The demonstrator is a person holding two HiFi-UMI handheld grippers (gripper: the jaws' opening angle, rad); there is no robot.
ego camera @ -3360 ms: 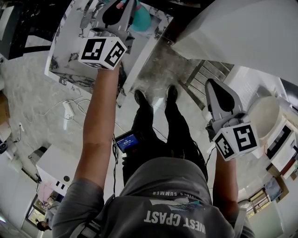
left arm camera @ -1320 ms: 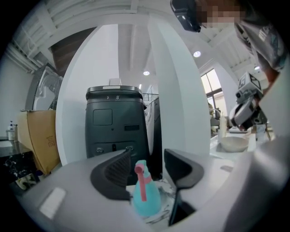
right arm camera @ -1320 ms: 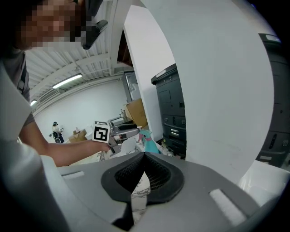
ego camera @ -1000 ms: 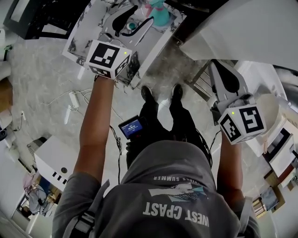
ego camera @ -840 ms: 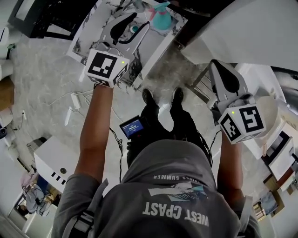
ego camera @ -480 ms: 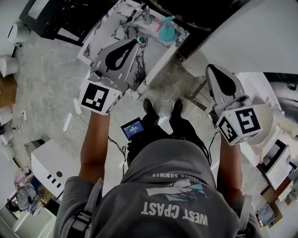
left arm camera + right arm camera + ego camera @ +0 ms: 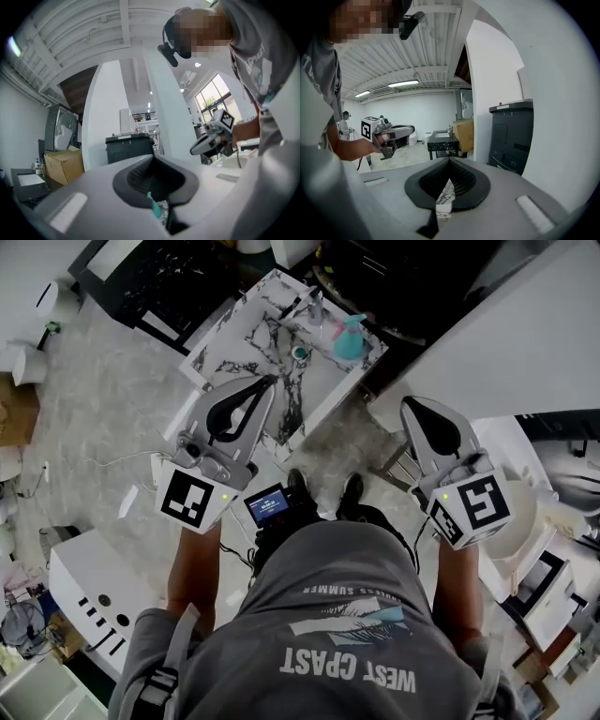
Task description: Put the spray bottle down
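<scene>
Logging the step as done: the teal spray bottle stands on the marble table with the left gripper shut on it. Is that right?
Not quite. The teal spray bottle stands on the marble table, but the left gripper is shut on nothing, apart from the bottle: see the head view.

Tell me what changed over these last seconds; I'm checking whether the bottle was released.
The left gripper drew back from the marble table toward the person, and its fingers, spread a second ago, closed on nothing. The teal spray bottle stayed standing on the table; the right gripper stayed shut and empty.
</scene>
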